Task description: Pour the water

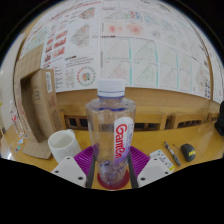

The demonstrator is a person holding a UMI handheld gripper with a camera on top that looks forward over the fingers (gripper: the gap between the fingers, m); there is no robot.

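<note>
A clear plastic water bottle (pixel 110 135) with a white cap and a red label stands upright on a red round coaster (pixel 110 183) on the wooden table (pixel 160 140). It sits between my gripper's (pixel 111 172) fingers. The purple pads (pixel 85 157) lie against its lower sides with no gap showing, so the gripper is shut on it. A white cup (pixel 62 144) stands on the table just left of the bottle, beyond the left finger.
A yellow and black tape measure (pixel 188 152) and a small dark tool (pixel 170 153) lie to the right. A cardboard box (pixel 38 100) stands at the left. A wall covered in paper sheets (pixel 130 50) rises behind the table.
</note>
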